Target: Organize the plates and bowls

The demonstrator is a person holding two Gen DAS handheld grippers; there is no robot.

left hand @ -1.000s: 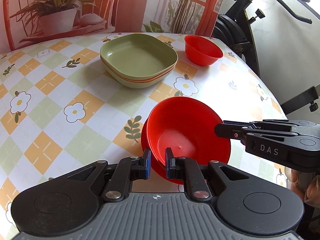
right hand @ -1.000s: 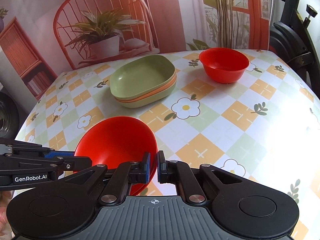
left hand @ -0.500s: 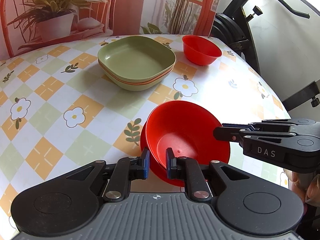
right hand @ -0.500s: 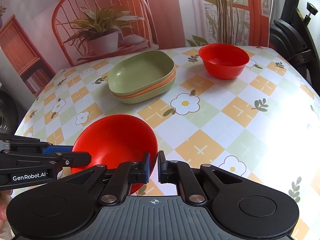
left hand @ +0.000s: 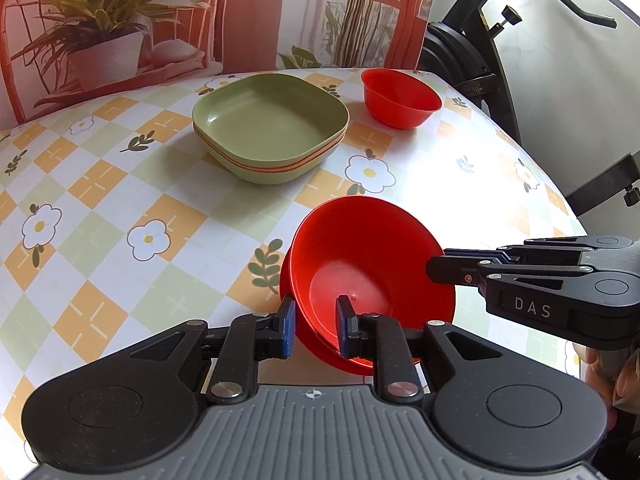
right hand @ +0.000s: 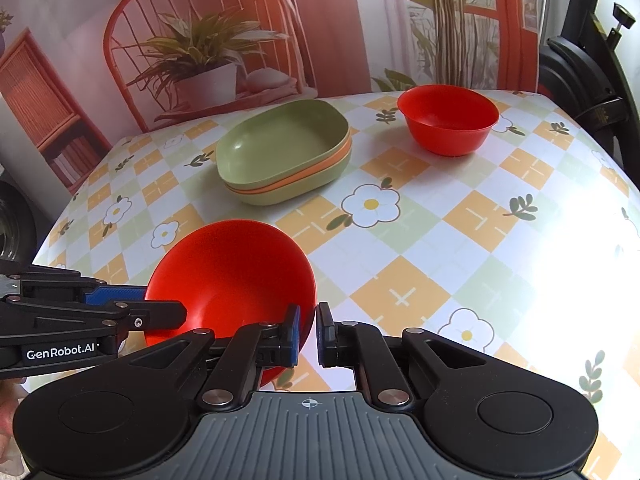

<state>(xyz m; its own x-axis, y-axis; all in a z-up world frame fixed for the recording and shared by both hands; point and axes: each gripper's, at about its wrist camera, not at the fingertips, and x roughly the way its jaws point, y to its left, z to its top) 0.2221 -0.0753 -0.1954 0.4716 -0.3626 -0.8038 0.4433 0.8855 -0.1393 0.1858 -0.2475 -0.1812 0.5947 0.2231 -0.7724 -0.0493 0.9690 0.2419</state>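
- Backdrop (right hand: 280, 20): printed scene of a red chair, potted plant and window frames, filling the top of both views; black exercise machine (left hand: 480, 52) at upper right
- Surface: table (right hand: 460, 248) under a checked cloth of orange, green and white squares with daisies and leaf sprigs
- Green plates (left hand: 270, 126), rounded-square and deep, stacked just above frame centre in the left wrist view; an orange rim shows between the green layers; same stack (right hand: 286, 154) sits centre-left in the right wrist view
- Far red bowl (left hand: 401, 97) stands upright alone at upper right of the left wrist view, near the green plates but apart from them; seen also at (right hand: 449, 119)
- Near red bowls (left hand: 370, 272): two nested, tilted, low centre of the left wrist view; the outer one's edge shows along the left side; in the right wrist view they appear as one red bowl at lower left (right hand: 232, 280)
- Left gripper (left hand: 316, 326): narrow gap, blue pads closed over the near rim of the nested bowls, one pad outside, one inside
- Right gripper (right hand: 308, 334): narrow, clamped on the bowl rim at the right-hand side; its tips enter the left wrist view from the right edge (left hand: 436, 270)
- Whether the near red bowls touch the cloth, cannot tell
- Fingers (left hand: 612, 372) of a person's hand show at lower right edge, behind the right gripper
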